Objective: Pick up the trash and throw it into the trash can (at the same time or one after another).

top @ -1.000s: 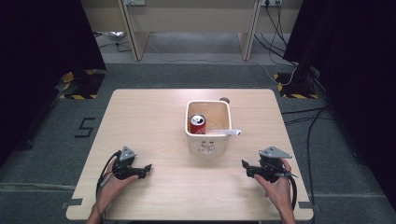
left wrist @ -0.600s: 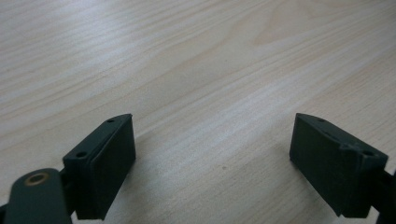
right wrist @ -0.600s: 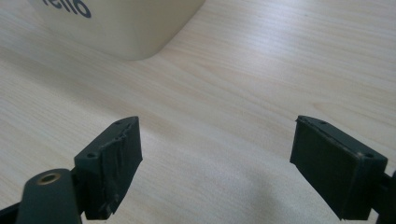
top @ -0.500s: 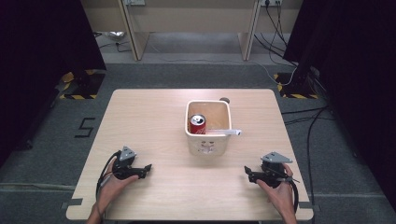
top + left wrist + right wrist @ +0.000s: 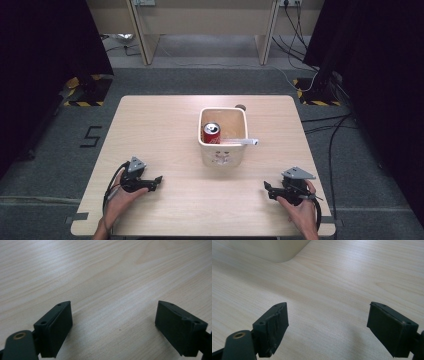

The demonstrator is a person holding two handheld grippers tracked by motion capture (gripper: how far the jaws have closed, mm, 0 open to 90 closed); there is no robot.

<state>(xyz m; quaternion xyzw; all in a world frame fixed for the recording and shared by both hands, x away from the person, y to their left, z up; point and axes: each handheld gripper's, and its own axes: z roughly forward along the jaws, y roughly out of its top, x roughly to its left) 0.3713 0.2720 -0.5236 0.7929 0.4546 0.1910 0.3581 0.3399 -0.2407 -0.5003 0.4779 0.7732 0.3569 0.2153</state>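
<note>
A cream square bin (image 5: 223, 151) stands in the middle of the wooden table (image 5: 160, 130). Inside it a red drink can (image 5: 211, 133) stands upright at the left, and a flat white piece (image 5: 241, 142) lies across the bin's right rim. My left gripper (image 5: 158, 180) rests near the front left of the table, held by a hand, jaws wide open and empty over bare wood (image 5: 110, 290). My right gripper (image 5: 267, 188) rests at the front right, also open and empty. The bin's lower corner (image 5: 274, 250) appears at the top left of the right gripper view.
A small dark round object (image 5: 240, 106) lies on the table just behind the bin. Grey carpet surrounds the table, with a desk frame (image 5: 200, 20) behind, cables (image 5: 320, 120) on the floor at the right, and a "5" mark (image 5: 91, 136) at the left.
The right gripper has drifted slightly toward the table's front edge. The left gripper and the bin have stayed put.
</note>
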